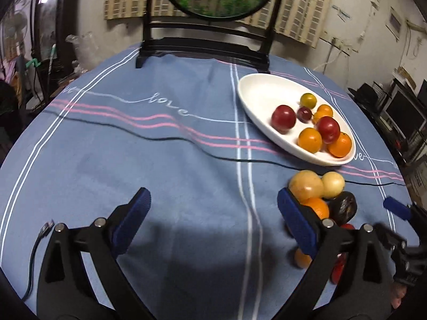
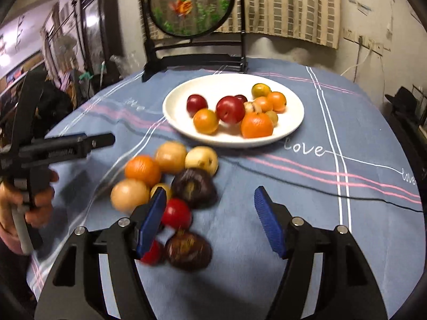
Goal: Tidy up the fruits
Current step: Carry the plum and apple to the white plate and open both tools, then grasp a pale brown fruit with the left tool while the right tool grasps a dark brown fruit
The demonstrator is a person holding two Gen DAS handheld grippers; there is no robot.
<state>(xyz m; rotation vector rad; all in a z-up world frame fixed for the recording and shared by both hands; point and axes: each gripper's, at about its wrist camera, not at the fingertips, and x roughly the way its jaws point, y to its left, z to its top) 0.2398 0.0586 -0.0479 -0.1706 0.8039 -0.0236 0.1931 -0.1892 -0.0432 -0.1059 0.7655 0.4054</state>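
The round table (image 2: 360, 144) under its blue striped cloth carries everything, and the job is partway through: fruit is being moved from a loose pile into the white plate (image 2: 176, 112).

That plate sits at twelve o'clock from the right gripper (image 2: 209, 221) and at one o'clock in the left wrist view. It holds about ten pieces: two red plums, a smaller dark red one behind them, several oranges and a greenish-yellow citrus at the far rim.

The loose pile (image 2: 170, 184) lies on the cloth just short of the plate, at eleven o'clock from the right gripper. It has two dark purple fruits, three pale yellow ones, an orange, two red ones and a small yellow one tucked in the middle.

The right gripper is spread wide and carries nothing; its left pad overlaps the pile's edge beside a red fruit (image 2: 176, 212). The next move, by the look of it, calls for a shift toward ten o'clock to straddle one fruit, then a gentle close, since round fruit may roll.

The left gripper (image 1: 213, 213) is also wide apart and holding nothing, with the pile at its two o'clock, just beyond its right pad.
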